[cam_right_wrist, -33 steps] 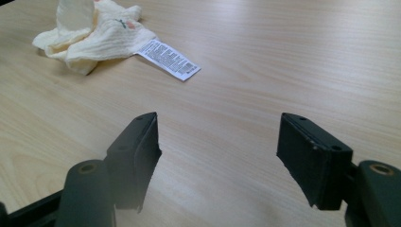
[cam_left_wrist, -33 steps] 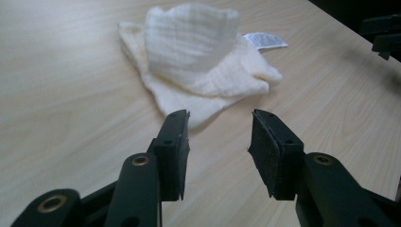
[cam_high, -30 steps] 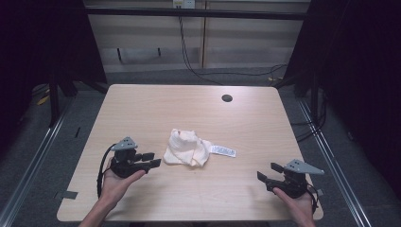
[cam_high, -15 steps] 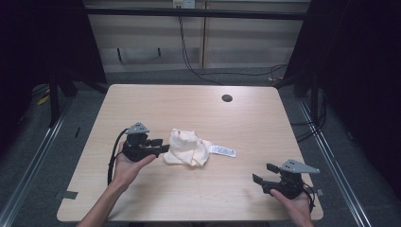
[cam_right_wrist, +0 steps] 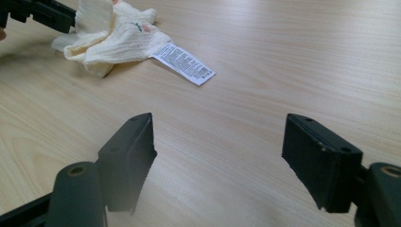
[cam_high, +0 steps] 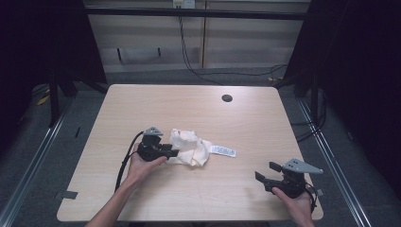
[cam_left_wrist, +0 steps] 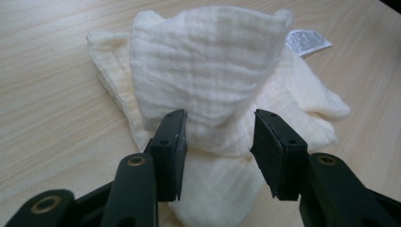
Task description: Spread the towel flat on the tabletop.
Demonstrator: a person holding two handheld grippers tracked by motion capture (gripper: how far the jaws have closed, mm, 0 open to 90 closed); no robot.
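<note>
The left gripper (cam_high: 173, 152) sits at the near-left edge of a crumpled cream cloth (cam_high: 191, 147) that lies on the counter (cam_high: 265, 123). In the left gripper view a raised fold of the cloth (cam_left_wrist: 208, 80) stands right in front of the jaws and partly between them. The jaws are spread and have just been opening further; whether the pads press the fabric I cannot tell, though a gap shows at each side of the fold. A white printed label (cam_high: 222, 151) sticks out from the cloth on the far side from this gripper, flat on the wood.

The right gripper (cam_high: 267, 172) is held low over the near-right part of the counter, well apart from the cloth, its jaws spread wide with bare wood between them. From it, the cloth (cam_right_wrist: 111, 35) and label (cam_right_wrist: 183, 62) lie ahead and to the left, with the tip of the left gripper (cam_right_wrist: 45, 14) at the cloth's edge.
</note>
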